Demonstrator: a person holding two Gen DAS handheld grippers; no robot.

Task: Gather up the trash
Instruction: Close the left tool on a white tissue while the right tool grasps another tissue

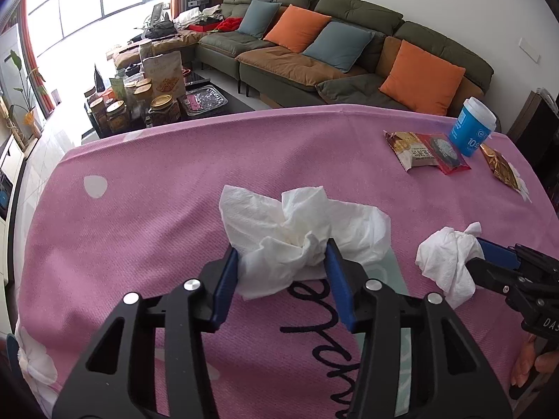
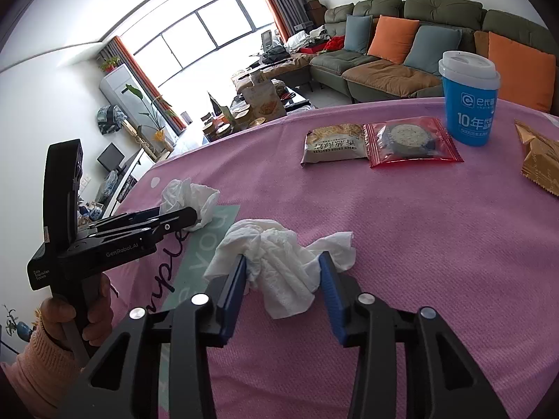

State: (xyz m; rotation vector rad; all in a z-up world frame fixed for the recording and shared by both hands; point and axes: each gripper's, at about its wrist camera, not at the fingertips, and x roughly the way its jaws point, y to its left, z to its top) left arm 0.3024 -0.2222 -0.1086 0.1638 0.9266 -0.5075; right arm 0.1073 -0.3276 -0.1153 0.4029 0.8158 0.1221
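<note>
Both jaws narrowed, each pinching a crumpled tissue: left gripper (image 1: pixel 281 262) clamps tissue (image 1: pixel 300 230), right gripper (image 2: pixel 283 272) clamps second tissue (image 2: pixel 279 262), ready for lifting; wrappers (image 2: pixel 377 143) and cup (image 2: pixel 468 101) well beyond.

Home living room, sofa (image 1: pixel 349 45), cushions (image 1: pixel 297 28)

Two wrist fisheyes, close, angled down, sharing pink tablecloth (image 1: pixel 139 209)
</note>
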